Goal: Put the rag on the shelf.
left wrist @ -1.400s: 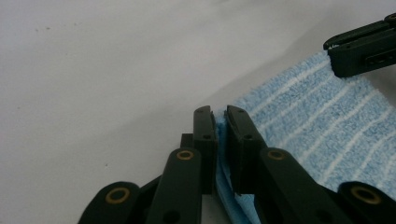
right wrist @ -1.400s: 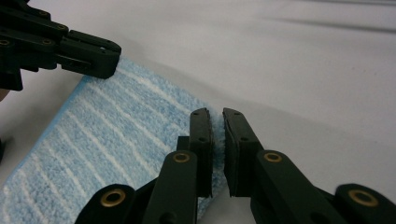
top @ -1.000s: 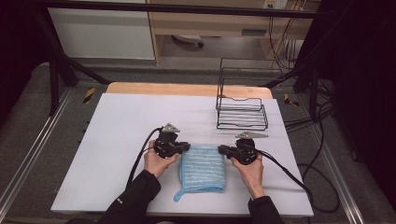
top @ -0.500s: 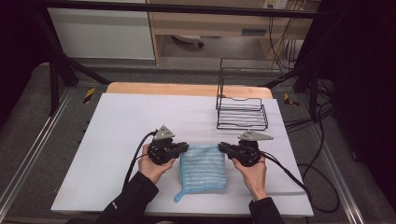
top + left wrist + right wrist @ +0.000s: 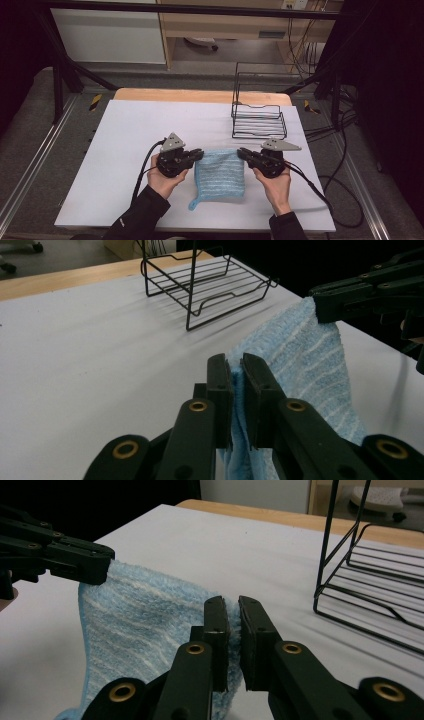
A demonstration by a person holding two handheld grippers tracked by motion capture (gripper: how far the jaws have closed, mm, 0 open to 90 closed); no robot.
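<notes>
Each gripper, left [image 5: 196, 153] and right [image 5: 242, 152], has its jaws clamped on a far corner of the blue striped washcloth [image 5: 220, 172], apparently to lift its far edge evenly off the table [image 5: 125, 135].

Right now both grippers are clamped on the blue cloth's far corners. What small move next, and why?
Probably lift both a little higher, together. The left gripper and right gripper each pinch a far corner of the blue cloth, raised between them, while its near edge and loop seem to rest on the table.
</notes>
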